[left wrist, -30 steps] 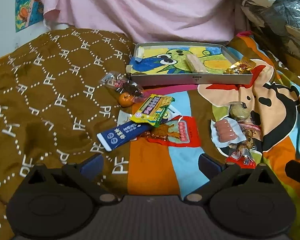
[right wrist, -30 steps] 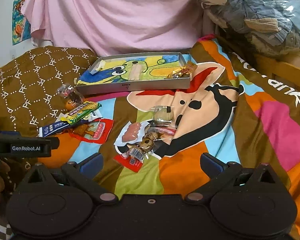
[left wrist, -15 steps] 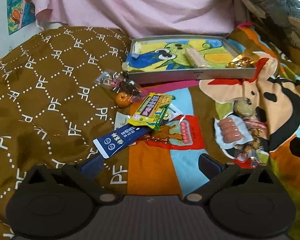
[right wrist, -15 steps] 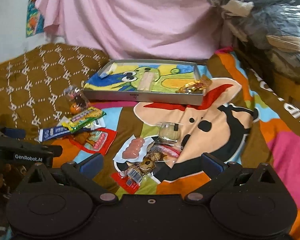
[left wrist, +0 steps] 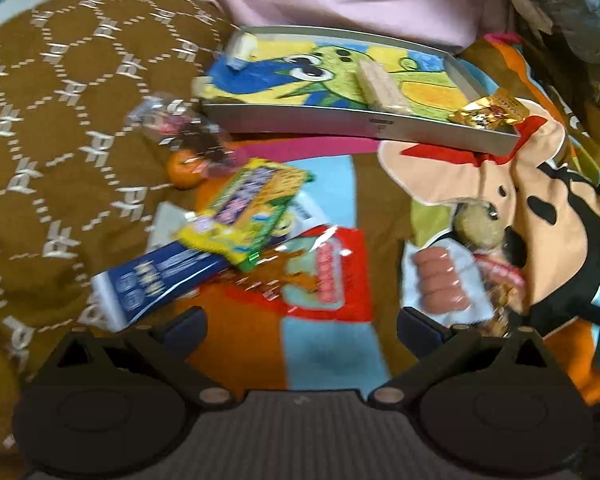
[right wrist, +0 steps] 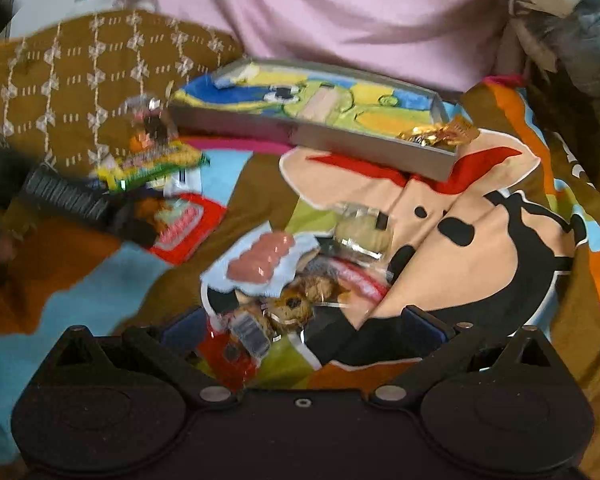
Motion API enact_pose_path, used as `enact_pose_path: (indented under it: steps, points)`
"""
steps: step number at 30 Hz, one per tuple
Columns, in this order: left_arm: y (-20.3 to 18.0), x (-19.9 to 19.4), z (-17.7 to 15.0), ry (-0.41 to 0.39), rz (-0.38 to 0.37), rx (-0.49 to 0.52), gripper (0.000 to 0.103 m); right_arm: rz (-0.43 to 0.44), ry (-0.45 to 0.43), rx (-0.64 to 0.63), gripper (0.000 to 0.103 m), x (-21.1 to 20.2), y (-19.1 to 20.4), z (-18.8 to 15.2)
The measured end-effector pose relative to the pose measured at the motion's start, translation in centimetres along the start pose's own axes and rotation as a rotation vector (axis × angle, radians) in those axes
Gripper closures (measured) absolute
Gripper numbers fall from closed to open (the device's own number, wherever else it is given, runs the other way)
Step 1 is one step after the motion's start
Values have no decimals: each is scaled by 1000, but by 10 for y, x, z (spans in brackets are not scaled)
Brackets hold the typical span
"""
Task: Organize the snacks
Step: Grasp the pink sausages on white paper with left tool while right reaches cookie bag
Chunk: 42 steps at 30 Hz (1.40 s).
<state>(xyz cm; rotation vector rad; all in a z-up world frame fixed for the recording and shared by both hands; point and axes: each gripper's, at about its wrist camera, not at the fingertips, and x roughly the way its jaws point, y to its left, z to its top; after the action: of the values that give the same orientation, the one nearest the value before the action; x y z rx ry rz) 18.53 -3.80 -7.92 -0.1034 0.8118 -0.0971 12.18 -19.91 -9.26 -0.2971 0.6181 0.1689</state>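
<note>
Left wrist, tongs (left wrist: 302, 324) spread, red packet (left wrist: 328, 276)

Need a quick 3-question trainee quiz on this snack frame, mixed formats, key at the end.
1. True or false: the gold wrapper lies at the tray's right end.
2. What does the yellow-green packet partly overlap? A) blue packet B) sausage pack C) orange fruit
3. Fill in: the left gripper and right gripper are both ____ and hold nothing.

Key: 1 true; 2 A; 3 open.
</note>
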Motion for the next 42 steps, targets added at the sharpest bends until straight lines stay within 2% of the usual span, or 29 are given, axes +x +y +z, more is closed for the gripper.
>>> enact_pose_path:
  steps: [9,14,18,21,24,25,27,30,33,36,42]
  points:
    - [-36,38,28,52,-179,71,0,14,12,-26,1,13,10,0]
    - [-62,55,33,95,-228,166,0,35,23,-34,1,19,12,2]
    - [-75,66,32,121,-226,223,1,33,57,-8,1,24,8,2]
    - [-74,69,31,127,-229,220,1,-10,86,41,1,27,-1,2]
    - [-65,71,32,138,-212,180,12,-48,98,48,1,27,-6,3]
    - [-62,73,31,156,-199,173,18,-73,92,25,1,26,-4,3]
    - [-56,74,29,160,-186,184,24,-120,77,-30,1,22,2,2]
    - [-50,71,28,152,-185,203,24,-166,58,-77,1,17,9,0]
    - [-49,72,32,152,-187,197,22,-157,32,-91,1,16,12,-1]
    - [-55,76,37,150,-177,203,20,-108,13,-102,1,17,11,-1]
    - [-69,85,41,147,-182,260,21,-7,36,-65,1,24,9,2]
